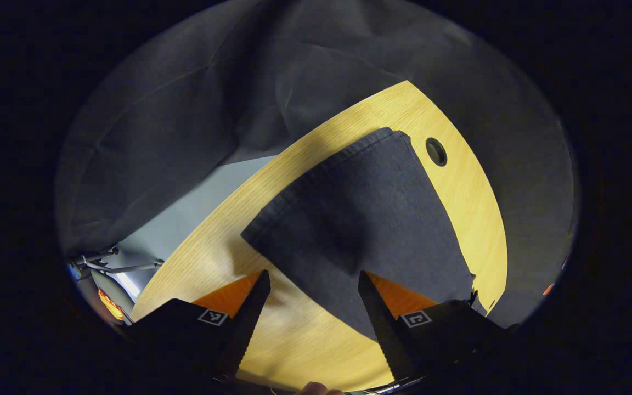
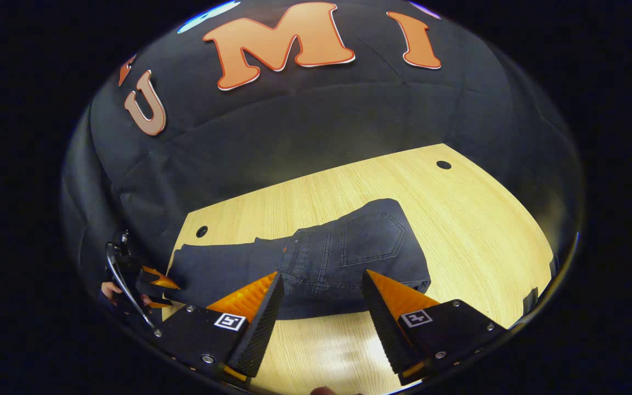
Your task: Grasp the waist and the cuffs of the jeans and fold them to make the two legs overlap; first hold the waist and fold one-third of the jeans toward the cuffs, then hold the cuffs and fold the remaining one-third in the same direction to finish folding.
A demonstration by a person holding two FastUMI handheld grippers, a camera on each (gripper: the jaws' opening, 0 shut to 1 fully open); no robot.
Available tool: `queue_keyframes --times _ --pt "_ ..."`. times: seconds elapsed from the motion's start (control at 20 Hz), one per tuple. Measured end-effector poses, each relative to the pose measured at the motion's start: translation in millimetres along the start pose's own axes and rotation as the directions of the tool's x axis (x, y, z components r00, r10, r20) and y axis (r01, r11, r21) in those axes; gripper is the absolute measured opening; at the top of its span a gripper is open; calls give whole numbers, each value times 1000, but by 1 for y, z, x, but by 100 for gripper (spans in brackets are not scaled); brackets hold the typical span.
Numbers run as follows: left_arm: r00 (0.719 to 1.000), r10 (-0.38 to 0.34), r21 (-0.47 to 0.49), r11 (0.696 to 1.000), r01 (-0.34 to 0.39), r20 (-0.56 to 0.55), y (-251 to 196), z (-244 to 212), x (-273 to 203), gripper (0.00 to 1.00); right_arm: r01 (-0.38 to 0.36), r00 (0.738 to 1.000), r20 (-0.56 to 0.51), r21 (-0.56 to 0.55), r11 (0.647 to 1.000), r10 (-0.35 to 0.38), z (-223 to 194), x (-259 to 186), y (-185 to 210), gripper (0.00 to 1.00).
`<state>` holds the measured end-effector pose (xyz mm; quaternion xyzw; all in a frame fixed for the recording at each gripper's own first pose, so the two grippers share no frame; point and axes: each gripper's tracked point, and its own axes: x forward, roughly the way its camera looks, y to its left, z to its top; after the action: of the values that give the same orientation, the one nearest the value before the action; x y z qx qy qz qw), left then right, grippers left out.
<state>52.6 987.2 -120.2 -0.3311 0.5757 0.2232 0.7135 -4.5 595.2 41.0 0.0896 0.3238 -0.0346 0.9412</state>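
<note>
Dark blue jeans (image 2: 343, 258) (pale wood table (image 2: 475, 219)).

The left gripper view looks down from close above the cuff end of the jeans (image 1: 371, 219). The right gripper view looks low across the bench (image 2: 475, 219) at the waist end. Both see the same jeans and bench.

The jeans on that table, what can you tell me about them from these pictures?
The jeans are dark blue denim, lying flat on the pale wooden table with the legs overlapped. In the right gripper view the waist end shows a back pocket and stitched seams; the legs stretch away toward the left gripper. In the left gripper view the hemmed cuff end lies near a round hole in the table. Neither gripper grips them.
</note>
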Motion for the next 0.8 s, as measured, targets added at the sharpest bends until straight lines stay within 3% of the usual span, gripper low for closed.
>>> queue_keyframes --times 0.1,0.25,0.5,0.6,0.65,0.75,0.8 --pt "1000 -4 -11 1000 4 10 -4 6 9 98 -4 1000 21 14 1000 3 6 -12 -5 88" --pt "999 38 6 999 -38 14 -4 6 13 94 -5 996 86 26 1000 3 25 -30 -14 88" --pt "988 137 112 983 -145 77 6 7 15 87 33 981 194 -72 997 -18 56 -55 -32 88" --pt "983 136 134 979 -152 122 1 8 16 54 31 978 210 -111 993 -7 63 -59 -36 88" --pt "984 82 140 985 -104 157 -9 11 22 53 20 977 211 -127 992 7 64 -61 -35 88" --pt "978 47 123 990 -74 205 -12 11 22 10 11 978 208 -148 989 20 67 -61 -40 88" --pt "977 19 134 990 -48 214 -16 8 24 10 12 977 211 -155 988 21 68 -64 -47 88"
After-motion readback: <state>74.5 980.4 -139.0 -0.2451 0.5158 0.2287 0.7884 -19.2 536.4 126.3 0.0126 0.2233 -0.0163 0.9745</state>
